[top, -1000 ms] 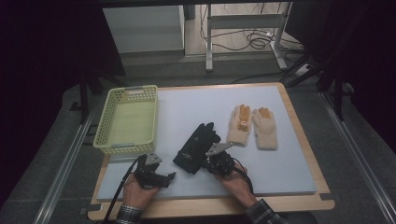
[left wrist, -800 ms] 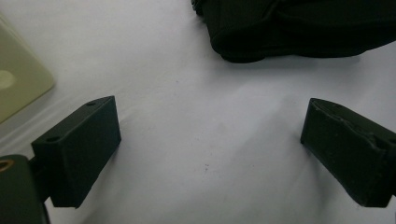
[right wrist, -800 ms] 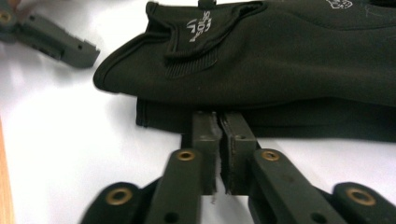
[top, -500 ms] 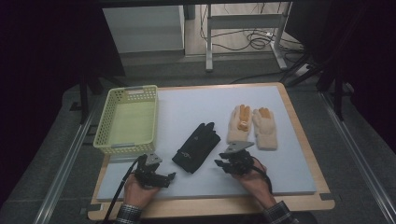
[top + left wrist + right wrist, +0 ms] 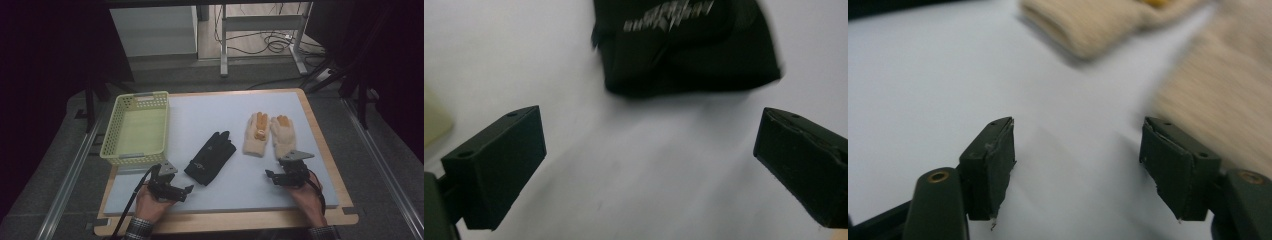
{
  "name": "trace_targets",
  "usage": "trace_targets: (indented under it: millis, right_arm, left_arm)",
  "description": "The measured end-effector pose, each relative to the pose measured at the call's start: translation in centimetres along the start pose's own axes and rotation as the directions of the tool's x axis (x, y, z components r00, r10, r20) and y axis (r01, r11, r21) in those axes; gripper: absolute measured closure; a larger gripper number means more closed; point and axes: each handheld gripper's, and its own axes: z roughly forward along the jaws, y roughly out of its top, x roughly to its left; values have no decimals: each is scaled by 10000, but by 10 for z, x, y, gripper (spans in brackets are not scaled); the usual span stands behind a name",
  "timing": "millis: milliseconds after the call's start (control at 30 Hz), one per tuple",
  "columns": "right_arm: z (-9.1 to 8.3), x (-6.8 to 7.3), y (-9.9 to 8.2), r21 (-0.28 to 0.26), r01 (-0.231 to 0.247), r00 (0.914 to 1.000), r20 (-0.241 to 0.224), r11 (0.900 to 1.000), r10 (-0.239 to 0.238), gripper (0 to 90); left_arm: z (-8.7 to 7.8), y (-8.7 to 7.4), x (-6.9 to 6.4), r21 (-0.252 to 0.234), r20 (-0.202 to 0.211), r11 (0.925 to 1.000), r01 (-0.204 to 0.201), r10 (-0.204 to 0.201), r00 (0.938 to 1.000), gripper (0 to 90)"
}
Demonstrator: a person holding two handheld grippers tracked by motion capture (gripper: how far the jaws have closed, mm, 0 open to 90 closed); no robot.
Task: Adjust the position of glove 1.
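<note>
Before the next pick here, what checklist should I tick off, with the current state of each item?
1. Right tool open, nothing between its jaws: ok; they have just been opening.
2. Left tool open and empty: ok.
3. Black glove lying free on the mat, touched by neither tool: ok.
4. Beige gloves flat, side by side: ok.
5. Yellow basket has room inside: ok.
6. Right tool lined up on a beige glove's cuff: cannot tell, its own view is blurred.

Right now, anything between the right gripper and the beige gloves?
Nothing. In the right gripper view, bare white mat runs from the open right gripper to the beige gloves. The high view shows the same gap.
</note>
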Motion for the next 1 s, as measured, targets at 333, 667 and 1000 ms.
trace_targets:
  millis: [333,667,1000]
  right_arm:
    - [-2,-5,-6,-159,-196,9998,-42,9997,195,251]
    - [-2,-5,-6,-174,-189,9998,-46,9997,188,252]
    - [-2,-5,-7,-163,-175,9998,-25,9997,175,252]
  left_arm:
    - [17,49,-11,500,-7,9982,-318,319,9995,0]
    - [54,79,-18,1036,-169,9932,-532,552,9983,0]
    - [89,87,-15,1501,-628,9869,-598,699,9956,0]
